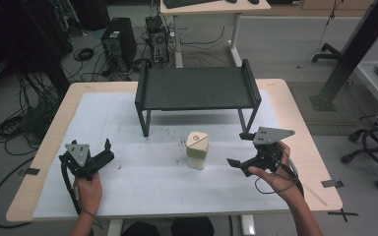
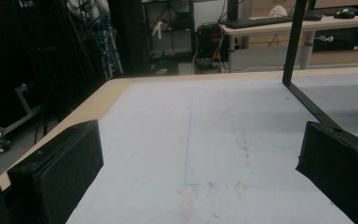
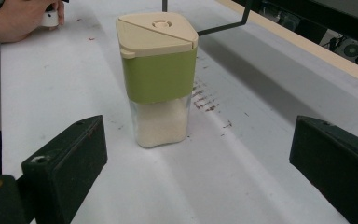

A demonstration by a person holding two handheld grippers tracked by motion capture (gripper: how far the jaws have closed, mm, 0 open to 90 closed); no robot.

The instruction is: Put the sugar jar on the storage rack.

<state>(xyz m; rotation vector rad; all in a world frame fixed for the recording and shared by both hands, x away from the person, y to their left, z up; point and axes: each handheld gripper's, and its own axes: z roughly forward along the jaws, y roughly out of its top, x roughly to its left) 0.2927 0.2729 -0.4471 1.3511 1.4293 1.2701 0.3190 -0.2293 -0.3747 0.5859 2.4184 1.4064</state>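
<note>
Dim high view: we can't make out the label or the lower glass of the green-and-cream plastic shaker jar with white powder (image 1: 197, 150). It stands upright, long axis vertical, on the white table sheet (image 1: 142, 182) in front of the black metal shelf rack (image 1: 197, 88). Right gripper (image 1: 241, 149) beside it, jaws spread, empty. Left gripper (image 1: 107, 150) well apart, also spread.
</note>
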